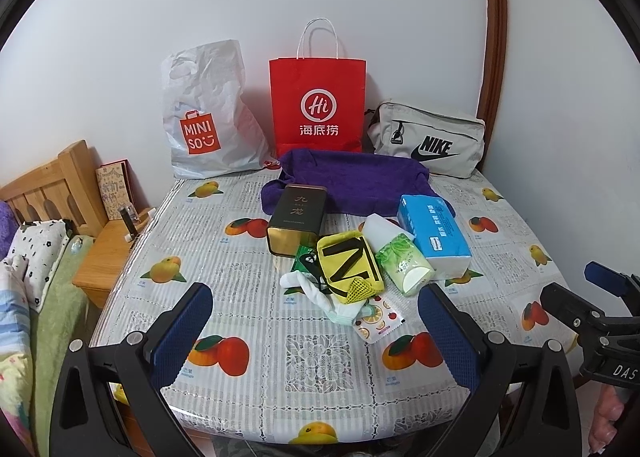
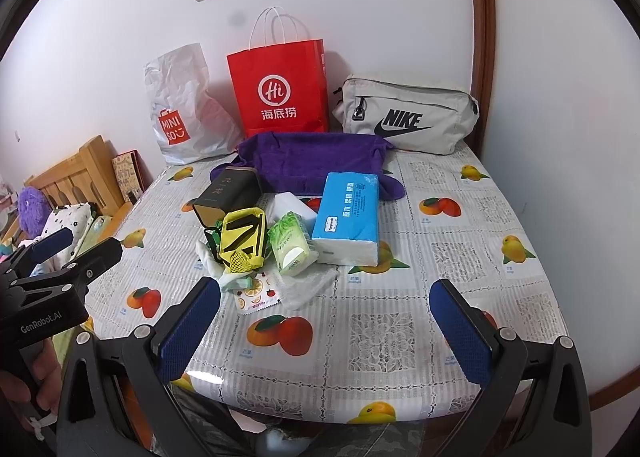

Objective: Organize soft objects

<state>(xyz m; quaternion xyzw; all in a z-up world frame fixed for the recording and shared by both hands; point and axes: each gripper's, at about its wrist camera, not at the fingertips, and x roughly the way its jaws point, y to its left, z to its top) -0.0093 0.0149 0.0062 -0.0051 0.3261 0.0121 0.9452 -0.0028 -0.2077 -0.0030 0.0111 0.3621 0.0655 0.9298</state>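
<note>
At the lower centre of each wrist view, two blue-padded fingers stand wide apart, so both the left gripper (image 1: 316, 321) and the right gripper (image 2: 326, 317) are released and empty. From left to right along the back of the table (image 1: 280, 369): a white plastic bag (image 1: 204, 117), a red paper bag (image 1: 318, 105), a grey pouch (image 1: 430, 141). Mid-frame lies the pile: dark tin (image 1: 296, 219), yellow pouch (image 1: 348, 267) over white socks (image 1: 316, 293), green tissue pack (image 1: 404, 265), blue tissue pack (image 1: 434, 235), purple towel (image 1: 352, 181) behind. Judged nearer the left gripper, the socks lie directly ahead of it; the blue pack's long axis runs away from the viewer.
</note>
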